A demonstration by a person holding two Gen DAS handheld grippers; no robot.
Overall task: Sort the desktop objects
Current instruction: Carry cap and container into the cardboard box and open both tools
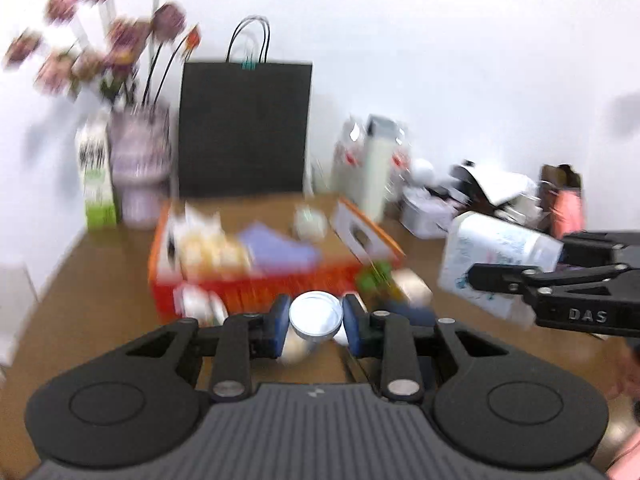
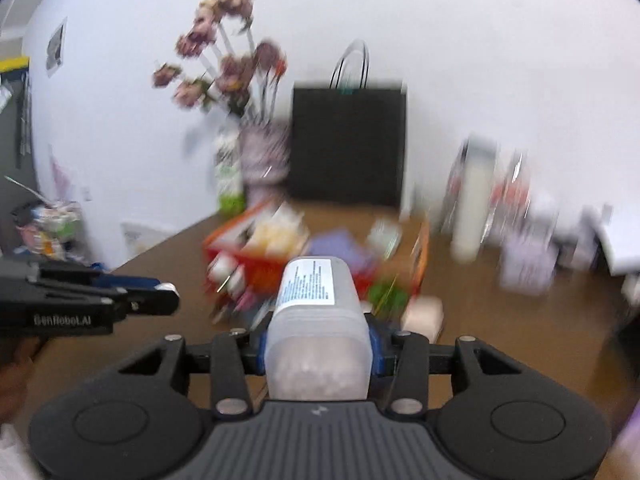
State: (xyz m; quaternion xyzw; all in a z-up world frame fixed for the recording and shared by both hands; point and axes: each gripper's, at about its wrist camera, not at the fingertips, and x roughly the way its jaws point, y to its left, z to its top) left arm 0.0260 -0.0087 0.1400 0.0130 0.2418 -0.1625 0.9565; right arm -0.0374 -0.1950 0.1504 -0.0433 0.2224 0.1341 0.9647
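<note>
Far left stands a white-and-green carton (image 1: 95,176), its print too blurred to read, beside the lilac vase of dried pink flowers (image 1: 140,168). The left gripper (image 1: 316,322) is clamped on a small round silver-lidded tin (image 1: 316,316), held above the brown desk (image 1: 100,288) just near of the orange basket (image 1: 256,276). The left view alone shows "DAS" on the other claw. The right gripper (image 2: 318,346) is clamped on a frosted plastic tub with a white printed label (image 2: 318,320), text illegible; its view alone shows "GenRobot.AI" on the left claw.
</note>
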